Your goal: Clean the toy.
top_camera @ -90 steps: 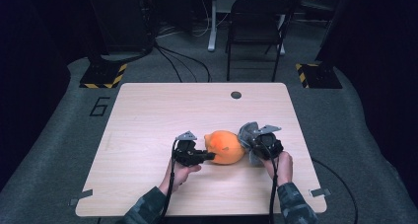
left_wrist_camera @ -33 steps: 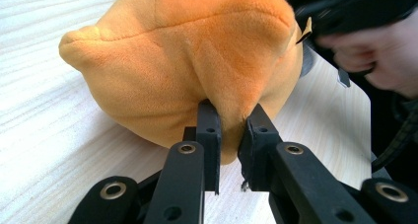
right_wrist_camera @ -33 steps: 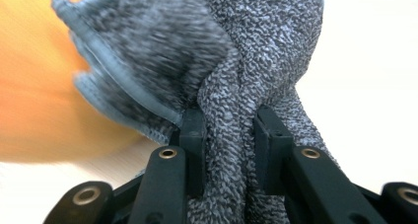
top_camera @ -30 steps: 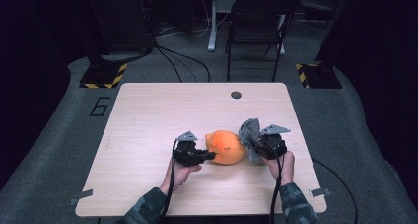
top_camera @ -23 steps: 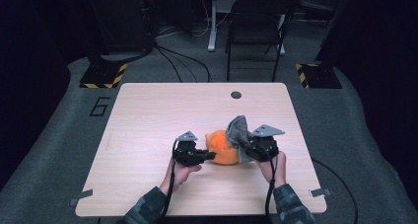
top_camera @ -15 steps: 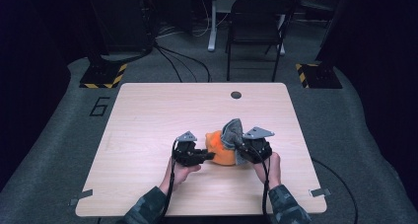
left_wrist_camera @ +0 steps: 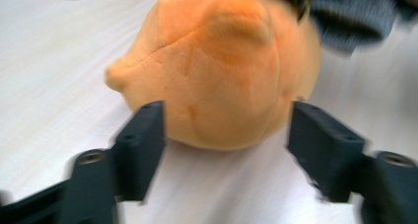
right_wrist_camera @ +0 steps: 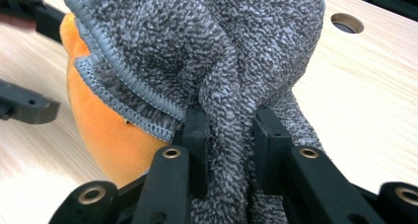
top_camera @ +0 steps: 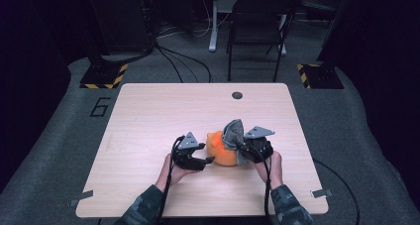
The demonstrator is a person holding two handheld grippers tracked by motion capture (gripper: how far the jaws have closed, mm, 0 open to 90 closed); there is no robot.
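An orange plush toy lies on the wooden table, near its front edge. My left gripper sits at the toy's left side. Its jaws have just been opening and now stand apart around the orange plush toy, with the right jaw clear of it. My right gripper is shut on a grey terry cloth and holds it up against the toy's right side. In the right gripper view the grey cloth is bunched between the jaws of the right gripper and drapes over the orange toy.
A round cable hole is set in the table near its far edge. Behind the table stands a black chair, with cables on the floor. Bare tabletop stretches to the left and far side of the toy.
The right gripper has carried the grey cloth leftward, onto the orange toy. The left gripper has stayed in place and its jaws have opened off the toy.
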